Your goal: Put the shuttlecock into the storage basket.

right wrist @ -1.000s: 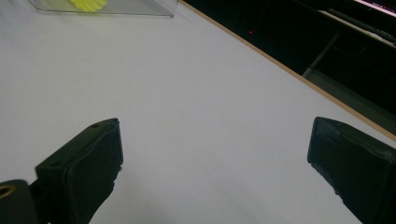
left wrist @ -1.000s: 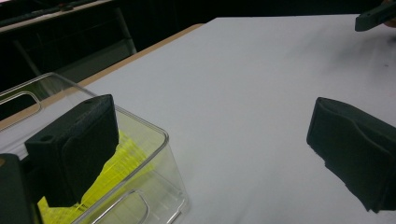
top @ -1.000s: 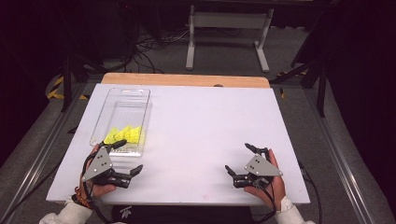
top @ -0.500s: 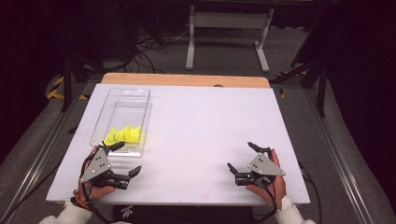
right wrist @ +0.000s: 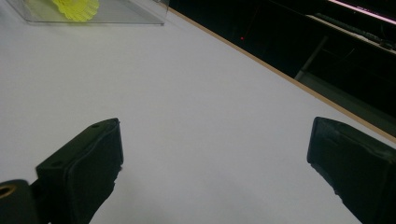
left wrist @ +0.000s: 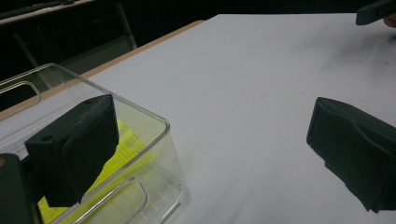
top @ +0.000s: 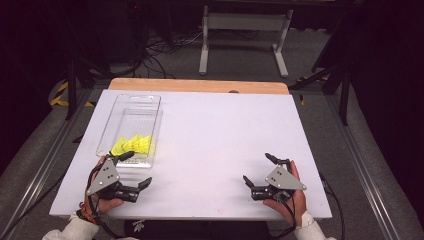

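Yellow items (top: 132, 145), loose, bright, of indistinct make, lay heaped at the near end of a clear plastic bin (top: 140, 107), itself set lengthwise on the left part of the white table (top: 225, 135). Nothing else lodged in the bin; far end bare. Left gripper (top: 134, 170) held just at the bin's near corner, jaws spread wide, one jaw over the near rim and the other out over bare tabletop, nothing between them. Seen along its own jaws, the bin's near wall (left wrist: 159, 140) and the yellow heap (left wrist: 122, 149) sat right beside the left-hand jaw. Compared with a second before: drawn slightly down and toward the person, still open, still empty. Right gripper (top: 259, 169) well apart from the bin at the near right of the table, jaws likewise wide and empty; also eased a little toward the near edge over the same second. Yellow heap unchanged throughout. Judged: both hands settling at rest or readying, no pick yet begun; left gripper best placed for a first reach into the bin.
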Demonstrator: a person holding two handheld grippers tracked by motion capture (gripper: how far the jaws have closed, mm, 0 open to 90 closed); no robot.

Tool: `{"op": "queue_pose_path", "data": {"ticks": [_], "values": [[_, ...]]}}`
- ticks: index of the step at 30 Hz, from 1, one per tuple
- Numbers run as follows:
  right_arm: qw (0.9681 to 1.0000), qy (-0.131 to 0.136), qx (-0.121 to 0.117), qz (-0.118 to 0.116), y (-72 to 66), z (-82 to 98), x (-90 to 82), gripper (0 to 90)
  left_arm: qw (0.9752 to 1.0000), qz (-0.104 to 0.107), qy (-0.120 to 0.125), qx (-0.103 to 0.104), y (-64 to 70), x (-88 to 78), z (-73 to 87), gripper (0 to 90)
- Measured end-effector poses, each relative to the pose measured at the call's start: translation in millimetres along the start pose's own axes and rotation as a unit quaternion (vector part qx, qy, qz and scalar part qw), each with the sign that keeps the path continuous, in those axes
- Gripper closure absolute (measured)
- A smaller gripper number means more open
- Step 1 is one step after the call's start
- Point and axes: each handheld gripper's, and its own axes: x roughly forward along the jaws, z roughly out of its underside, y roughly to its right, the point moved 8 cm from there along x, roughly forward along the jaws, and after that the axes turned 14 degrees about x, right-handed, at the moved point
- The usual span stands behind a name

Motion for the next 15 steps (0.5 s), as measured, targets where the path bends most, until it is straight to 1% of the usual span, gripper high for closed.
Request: {"op": "queue_pose_path", "data": {"ticks": [1, 2, 9, 14, 15], "values": [[1.0, -0.002, -0.004, 0.0, -0.6, 0.1, 0.6, 4.5, 1.0, 0.0, -0.001, -0.004, 0.1, -0.1, 0.7, 3.1], [1.0, -0.003, -0.007, 0.001, -1.1, 0.2, 0.9, 4.5, 1.0, 0.0, -0.004, 0.0, -0.7, -0.4, 1.4, 3.1], [1.0, -0.006, -0.004, -0.005, -3.0, 1.1, 5.3, 4.5, 0.9999, -0.003, -0.01, -0.004, -0.9, -2.7, 4.5, 3.2], [1.0, -0.004, -0.002, -0.007, -1.5, 0.5, 5.8, 4.5, 0.9999, -0.004, -0.011, -0.004, -1.3, -3.3, 5.6, 3.2], [1.0, -0.003, -0.002, -0.008, -1.3, 0.2, 5.7, 4.5, 0.9999, -0.004, -0.012, -0.008, -1.1, -3.4, 6.1, 3.2]]}}
